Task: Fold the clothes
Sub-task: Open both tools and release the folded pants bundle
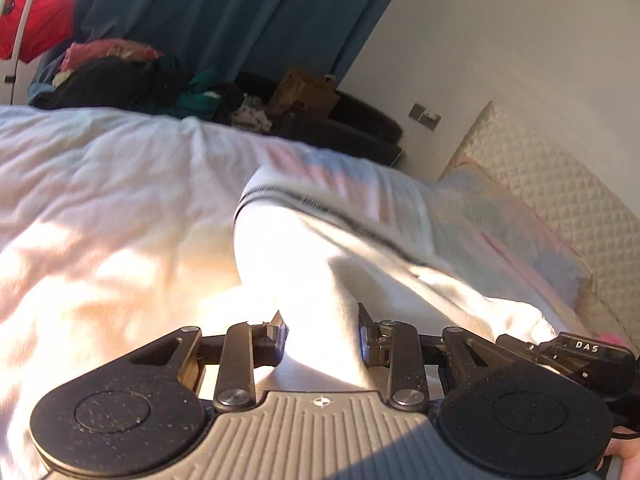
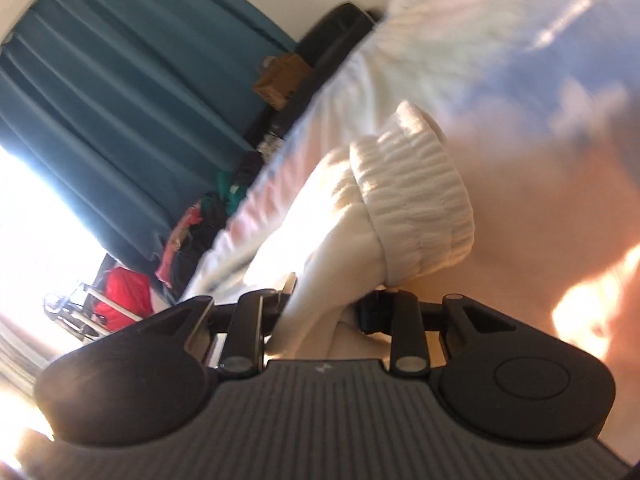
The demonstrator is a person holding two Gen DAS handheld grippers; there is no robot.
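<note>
While lifted off the bed, garment: white fabric garment with dark stitched seam (image 1: 320, 240), ribbed cuff (image 2: 416, 200) bunched.
Left gripper (image 1: 322, 338): level, fingers clamped on a fold of it.
Right gripper (image 2: 326, 300): rolled sideways, fingers pinched on cloth beside the cuff.
Room: pastel rumpled bedspread (image 1: 100, 184) open leftward; quilted headboard (image 1: 560, 192) close right.

Garment (image 1: 320, 264) lies on the bed (image 1: 100, 184); clothes pile (image 1: 120, 76) behind the bed, curtain (image 1: 240, 12) behind the pile, headboard (image 1: 560, 184) at right.
</note>
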